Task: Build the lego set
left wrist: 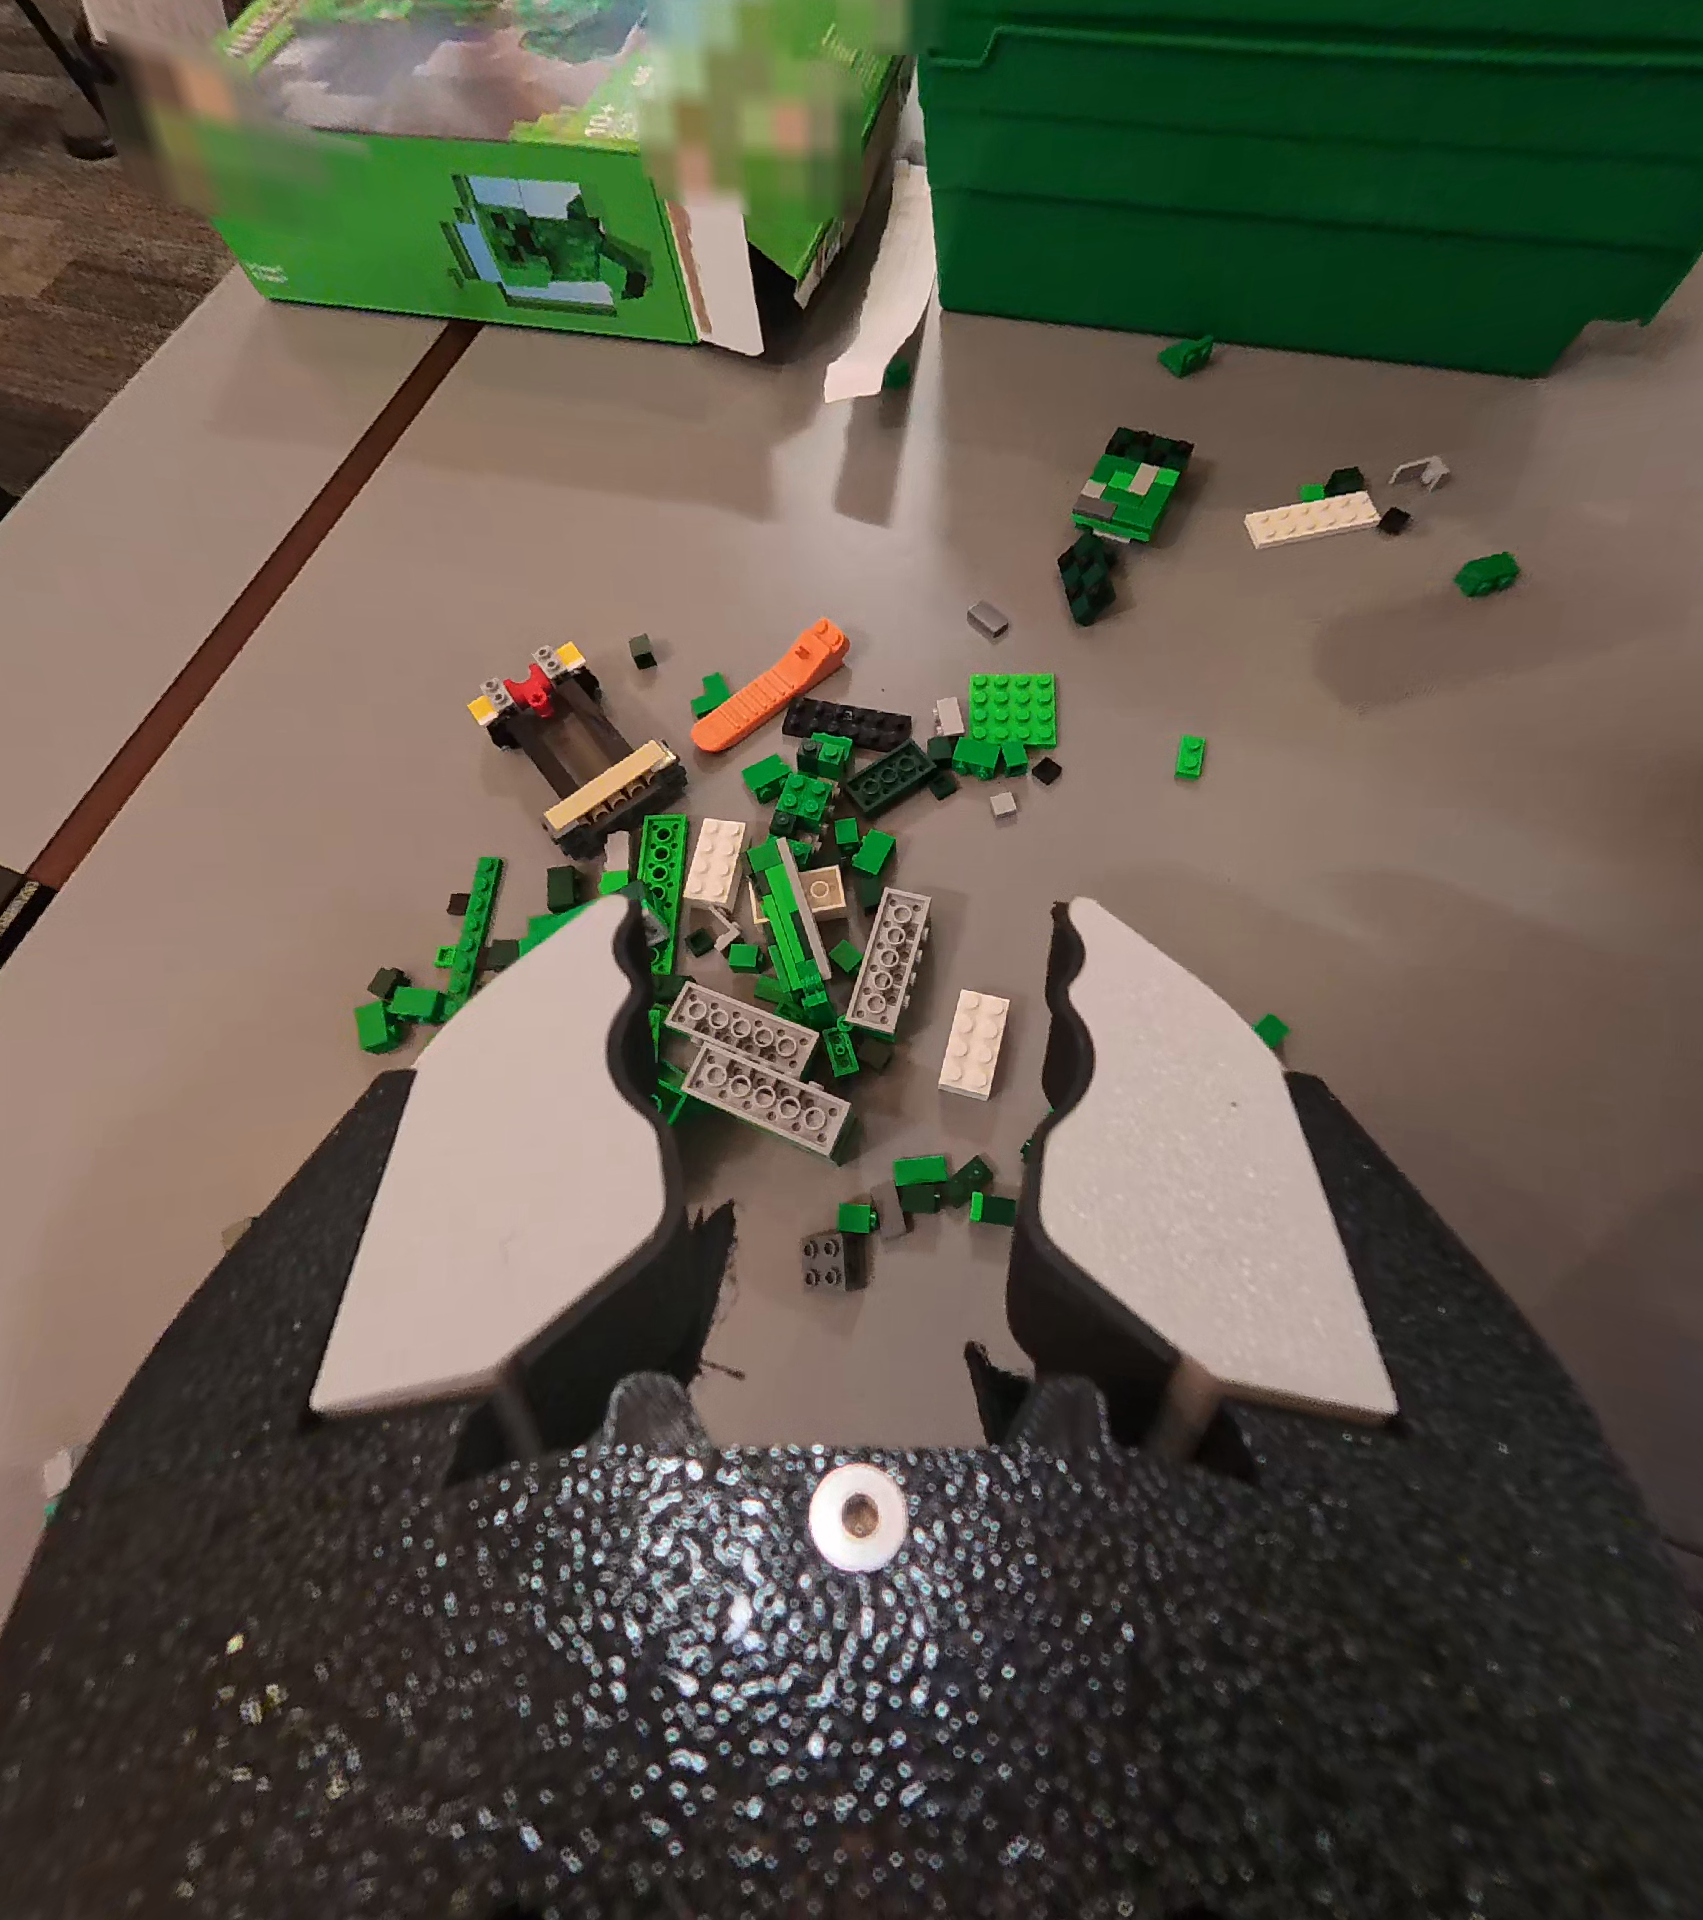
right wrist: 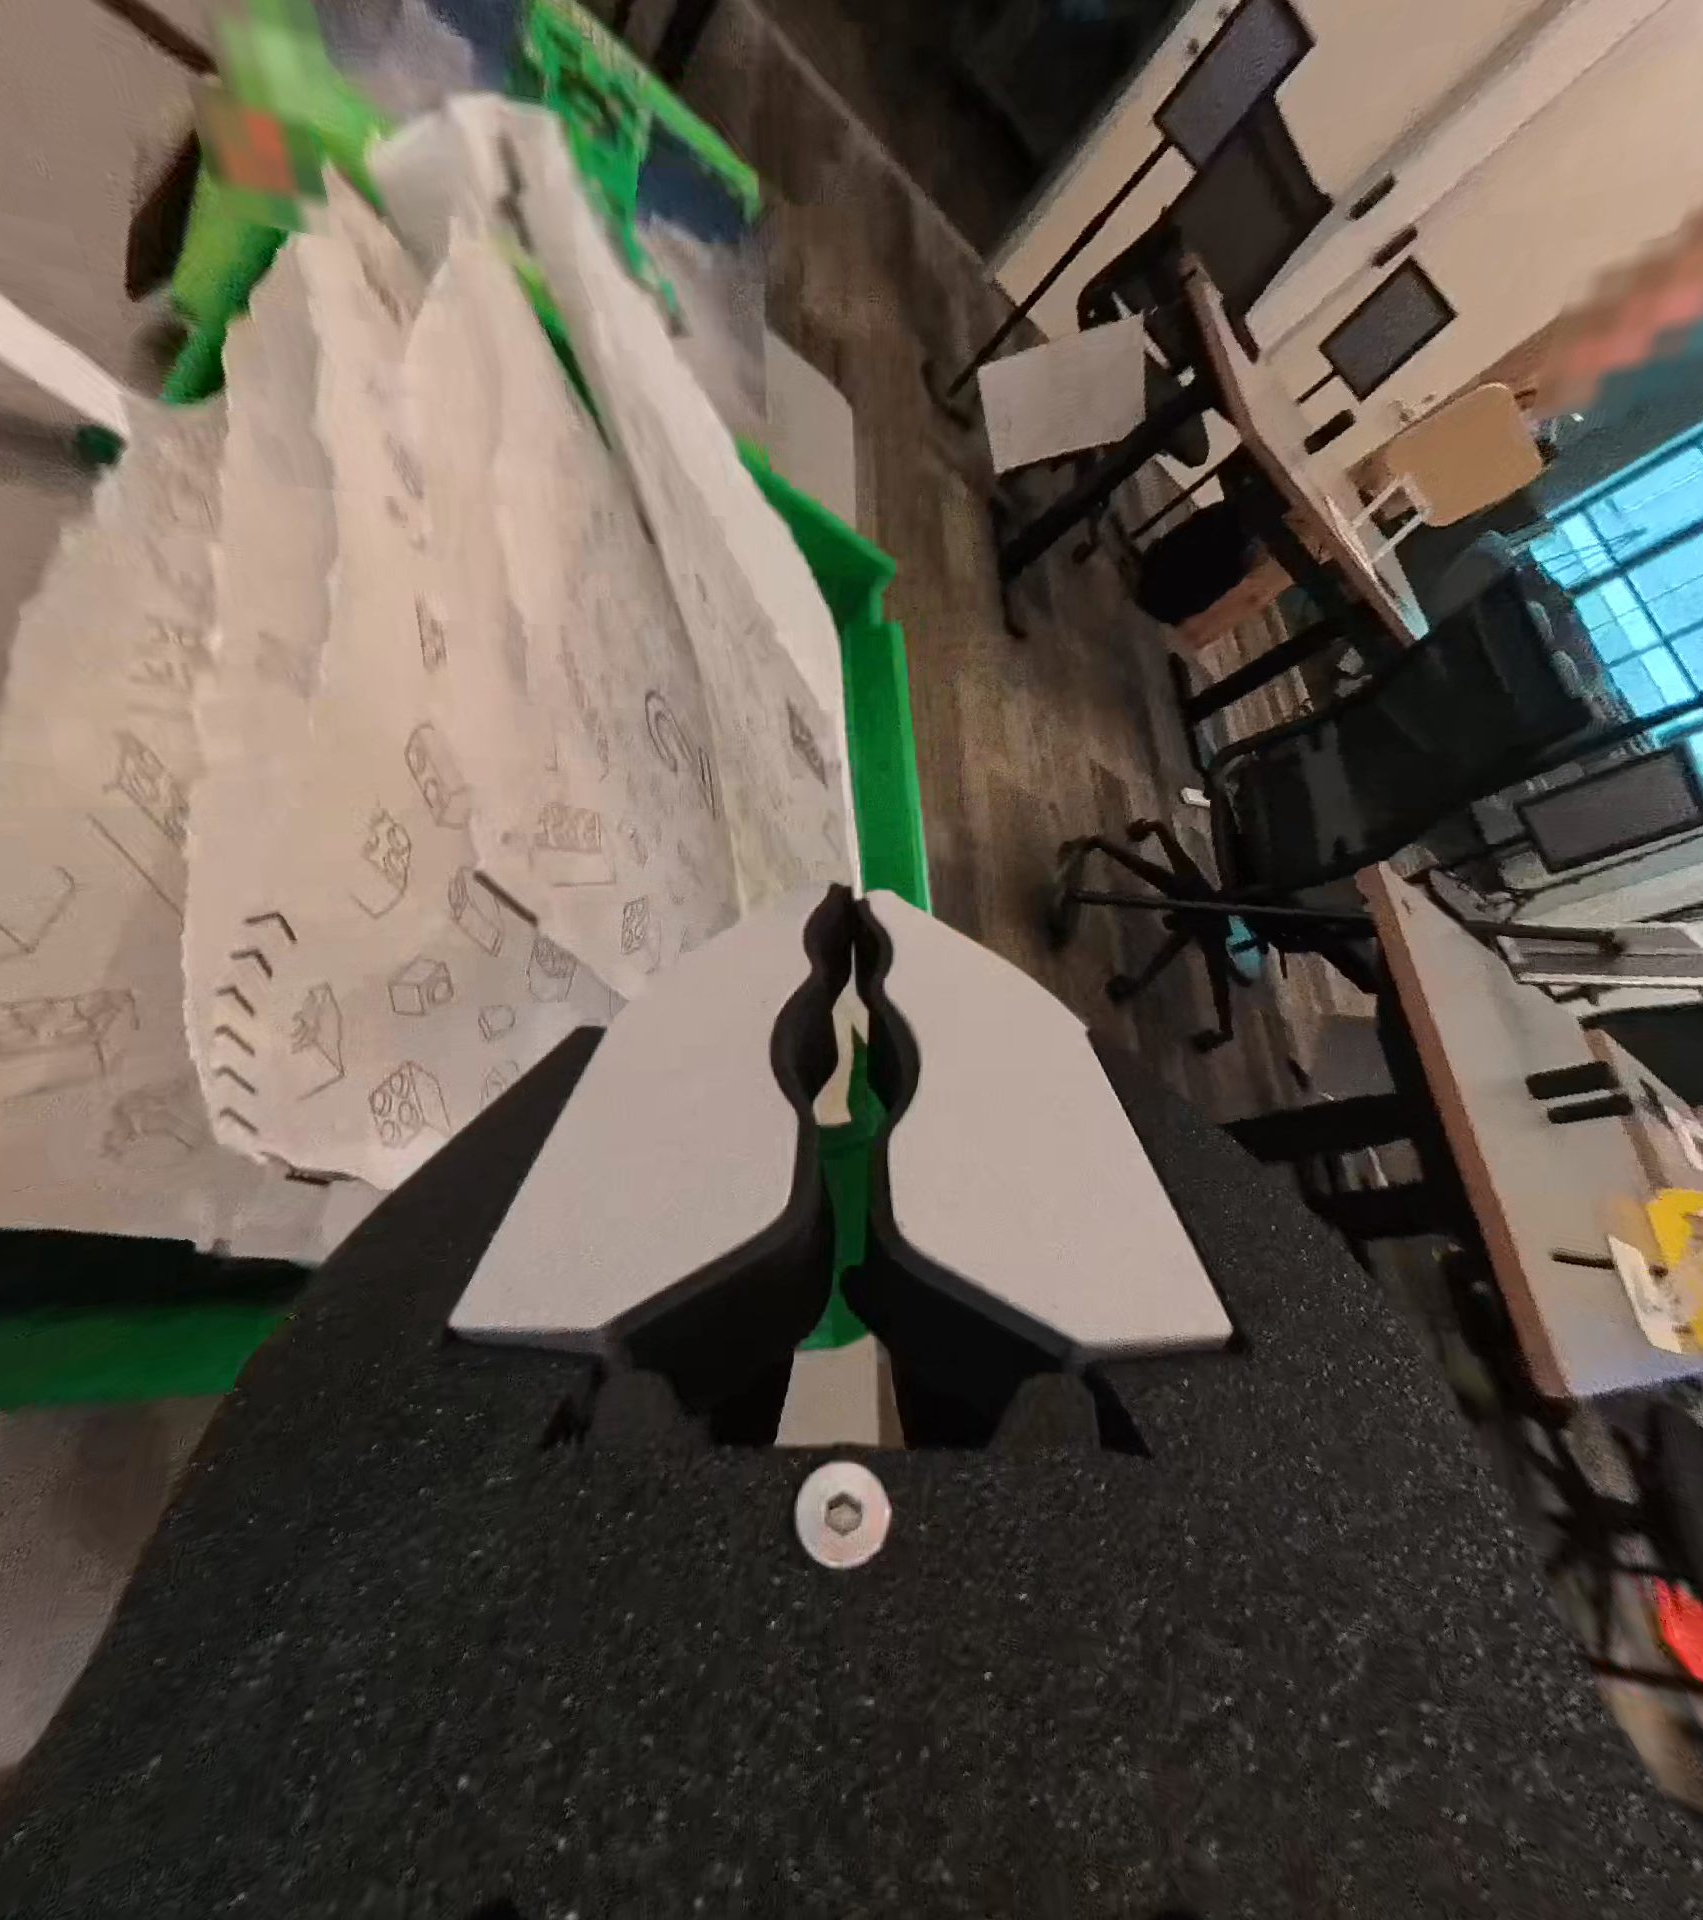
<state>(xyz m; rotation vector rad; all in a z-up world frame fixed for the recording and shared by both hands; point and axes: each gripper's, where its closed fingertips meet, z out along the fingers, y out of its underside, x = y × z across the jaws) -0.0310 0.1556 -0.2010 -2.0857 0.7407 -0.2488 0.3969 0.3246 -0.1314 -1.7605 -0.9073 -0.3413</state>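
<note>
In the left wrist view my left gripper point(left wrist: 845, 909) is open and empty. It hovers over a pile of loose green, grey and white bricks point(left wrist: 785, 966) on the grey table point(left wrist: 1346, 831). A small black frame build with a tan bar point(left wrist: 582, 748) lies left of the pile. A green block build point(left wrist: 1133, 483) lies farther right. In the right wrist view my right gripper point(right wrist: 852, 920) is shut. Its tips sit at the corner of white printed paper bags point(right wrist: 473, 727) in a green bin point(right wrist: 888, 727). A thin white sliver of paper point(right wrist: 842, 1049) shows between the pads.
An orange brick separator point(left wrist: 769, 686) lies behind the pile. A green set box point(left wrist: 473, 208) stands at the back left and stacked green bins point(left wrist: 1346, 177) at the back right. Beyond the table's edge are chairs point(right wrist: 1346, 790) and desks point(right wrist: 1512, 1091).
</note>
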